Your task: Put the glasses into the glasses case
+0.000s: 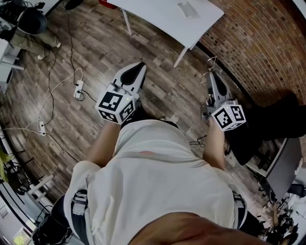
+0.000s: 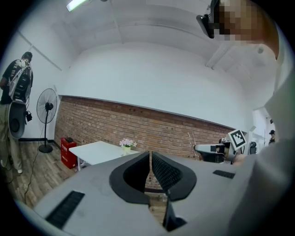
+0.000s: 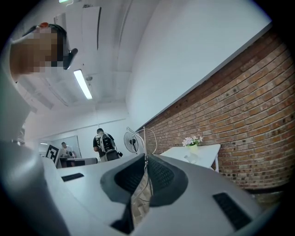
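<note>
I hold both grippers above a wooden floor, in front of my body. My right gripper (image 1: pixel 212 74) is shut on thin wire-frame glasses (image 1: pixel 211 62), which stick up past its tips; the wire loop (image 3: pixel 144 138) rises from the closed jaws in the right gripper view. From the left gripper view the glasses (image 2: pixel 190 140) show as fine wires at the right gripper's nose. My left gripper (image 1: pixel 141 64) is shut with nothing in it, its pads (image 2: pixel 159 168) pressed together. A small grey object (image 1: pixel 188 9), perhaps the case, lies on the white table (image 1: pixel 158 14) ahead.
A brick wall (image 1: pixel 258 43) runs at the right. A pot of flowers (image 2: pixel 126 144) stands on the table. A power strip with cables (image 1: pixel 79 88) lies on the floor at left. A standing fan (image 2: pixel 47 108), a red box (image 2: pixel 68 150) and a person (image 2: pixel 16 92) are further off.
</note>
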Demonstrator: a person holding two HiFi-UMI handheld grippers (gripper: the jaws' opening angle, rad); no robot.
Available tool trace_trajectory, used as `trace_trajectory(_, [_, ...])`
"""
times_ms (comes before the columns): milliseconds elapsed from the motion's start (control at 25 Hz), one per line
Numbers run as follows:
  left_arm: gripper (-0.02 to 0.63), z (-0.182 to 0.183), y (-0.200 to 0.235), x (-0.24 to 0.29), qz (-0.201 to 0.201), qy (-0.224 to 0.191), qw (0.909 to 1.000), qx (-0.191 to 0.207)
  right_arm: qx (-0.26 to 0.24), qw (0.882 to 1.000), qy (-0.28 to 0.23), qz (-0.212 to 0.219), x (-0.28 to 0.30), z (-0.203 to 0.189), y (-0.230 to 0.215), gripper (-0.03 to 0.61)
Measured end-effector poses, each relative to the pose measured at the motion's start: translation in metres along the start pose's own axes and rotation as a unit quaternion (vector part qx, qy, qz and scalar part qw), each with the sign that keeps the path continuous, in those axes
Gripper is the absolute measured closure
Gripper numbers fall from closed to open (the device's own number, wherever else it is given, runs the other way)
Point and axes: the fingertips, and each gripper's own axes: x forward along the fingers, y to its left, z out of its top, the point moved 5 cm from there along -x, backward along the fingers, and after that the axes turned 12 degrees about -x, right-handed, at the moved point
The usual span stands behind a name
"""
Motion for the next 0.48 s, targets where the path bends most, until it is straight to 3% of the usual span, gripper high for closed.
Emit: trace_trajectory(480, [0.586, 0.067, 0.116, 0.018, -0.006, -0.017, 0.9998, -0.007, -0.024, 1.0, 0.008, 0.006, 0.133, 0.028, 0.034, 0.508])
